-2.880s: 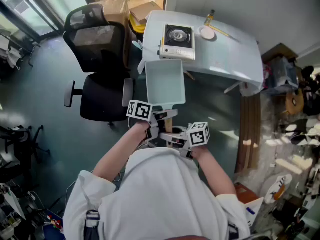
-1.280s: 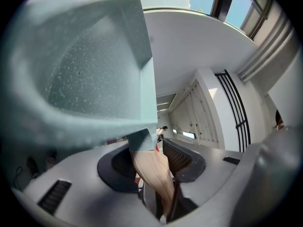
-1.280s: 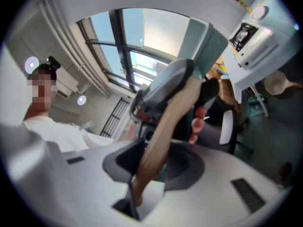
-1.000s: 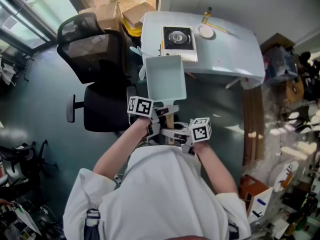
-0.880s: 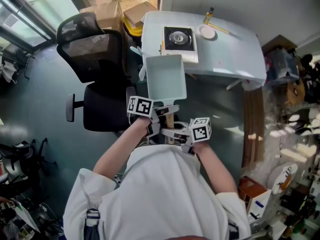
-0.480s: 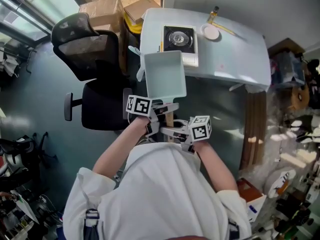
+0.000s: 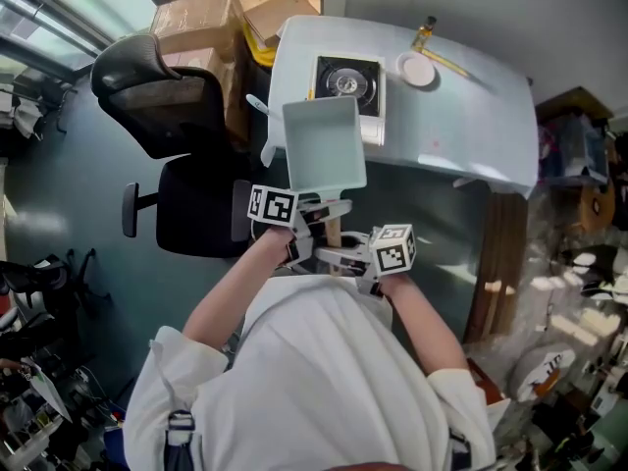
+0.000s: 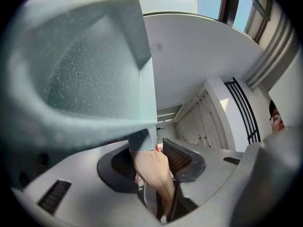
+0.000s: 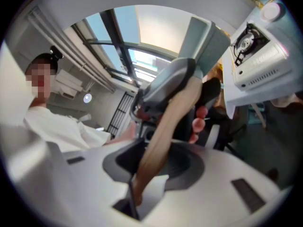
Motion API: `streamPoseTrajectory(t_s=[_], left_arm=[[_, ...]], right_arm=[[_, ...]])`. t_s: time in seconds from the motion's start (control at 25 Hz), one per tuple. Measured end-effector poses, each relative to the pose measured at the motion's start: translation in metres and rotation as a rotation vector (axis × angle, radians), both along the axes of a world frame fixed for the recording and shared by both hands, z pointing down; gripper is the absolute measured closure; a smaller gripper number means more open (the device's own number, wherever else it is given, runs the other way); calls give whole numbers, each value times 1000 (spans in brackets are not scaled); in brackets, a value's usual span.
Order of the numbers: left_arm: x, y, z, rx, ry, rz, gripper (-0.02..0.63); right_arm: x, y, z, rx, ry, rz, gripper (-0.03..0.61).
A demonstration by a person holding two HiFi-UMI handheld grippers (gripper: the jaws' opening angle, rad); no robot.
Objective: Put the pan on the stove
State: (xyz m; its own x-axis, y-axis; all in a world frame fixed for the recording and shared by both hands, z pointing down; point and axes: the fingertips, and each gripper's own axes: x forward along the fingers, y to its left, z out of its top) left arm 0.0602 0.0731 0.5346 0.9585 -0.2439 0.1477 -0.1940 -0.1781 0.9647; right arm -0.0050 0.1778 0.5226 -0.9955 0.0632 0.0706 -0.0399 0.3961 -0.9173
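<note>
Both left gripper point(image 7: 316, 211) and right gripper point(image 7: 339, 258) jaws clench the pan point(image 7: 324, 145) handle; stove point(image 7: 348, 78) just beyond on the surface point(image 7: 471, 106), chair point(image 7: 186, 135) crowding left.

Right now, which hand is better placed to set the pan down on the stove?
Left, probably. The left gripper clamps the wooden handle right behind the pan, nearest the stove; the right gripper holds the handle's rear end, steadying.

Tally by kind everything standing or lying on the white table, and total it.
White portable gas stove: 1
Small yellowish bottle: 1
Round white dish: 1
Thin yellow stick: 1
Total: 4
</note>
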Motion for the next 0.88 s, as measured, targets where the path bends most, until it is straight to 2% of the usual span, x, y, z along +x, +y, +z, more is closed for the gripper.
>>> streamPoseTrajectory(t_s=[0.16,0.48,0.88], left_arm=[[5,-18,1,23,-19,-11,437],[9,-43,9,8,-45,-34,436],[8,-76,18,-3,-31,23,436]], right_arm=[[7,-16,2,-1,-3,-20,440],[14,-41,4,-5,-30,-37,440],[8,-79,13,-26,-23,39,442]])
